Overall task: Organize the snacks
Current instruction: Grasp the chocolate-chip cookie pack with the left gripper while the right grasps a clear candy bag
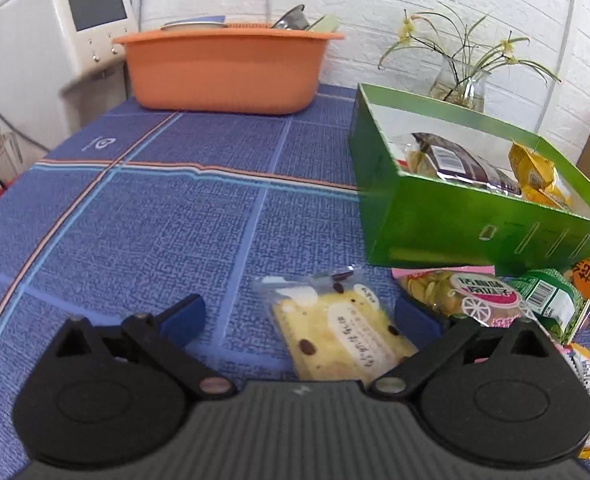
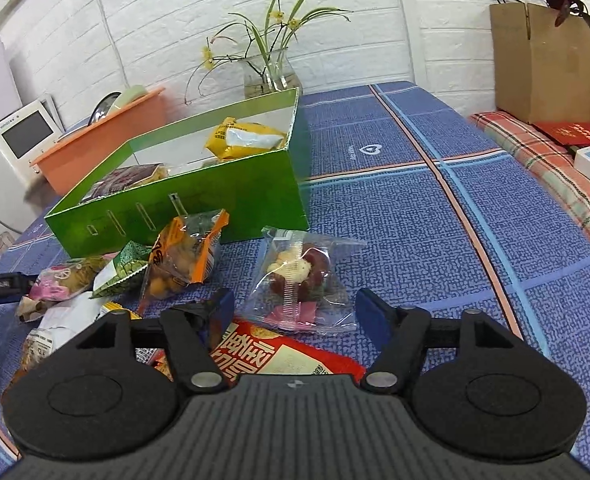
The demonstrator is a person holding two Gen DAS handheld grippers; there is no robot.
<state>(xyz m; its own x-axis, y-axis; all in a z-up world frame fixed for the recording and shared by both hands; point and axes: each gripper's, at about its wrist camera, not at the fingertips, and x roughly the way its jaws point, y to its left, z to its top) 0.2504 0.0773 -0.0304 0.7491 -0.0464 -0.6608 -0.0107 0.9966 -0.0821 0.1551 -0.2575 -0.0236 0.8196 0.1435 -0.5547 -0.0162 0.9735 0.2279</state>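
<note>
A green box [image 1: 447, 216] [image 2: 223, 196] on the blue tablecloth holds a dark packet [image 1: 455, 160] and a yellow packet [image 2: 243, 138]. My left gripper [image 1: 299, 318] is open over a clear-wrapped yellow cake [image 1: 343, 336] that lies between its blue fingertips. My right gripper [image 2: 295, 310] is open above a red snack bag [image 2: 279, 356], with a clear packet of red and white sweets [image 2: 299, 276] just ahead. Loose snacks lie before the box: an orange bag [image 2: 183, 256], a green pea packet [image 2: 125, 268] [image 1: 555, 304] and a pink seed packet [image 1: 467, 292].
An orange plastic tub [image 1: 227, 70] with dishes stands at the back beside a white appliance [image 1: 55, 40]. A glass vase with a plant [image 2: 269, 68] sits behind the box. At the right are a brown paper bag [image 2: 543, 64] and a plaid cloth [image 2: 555, 168].
</note>
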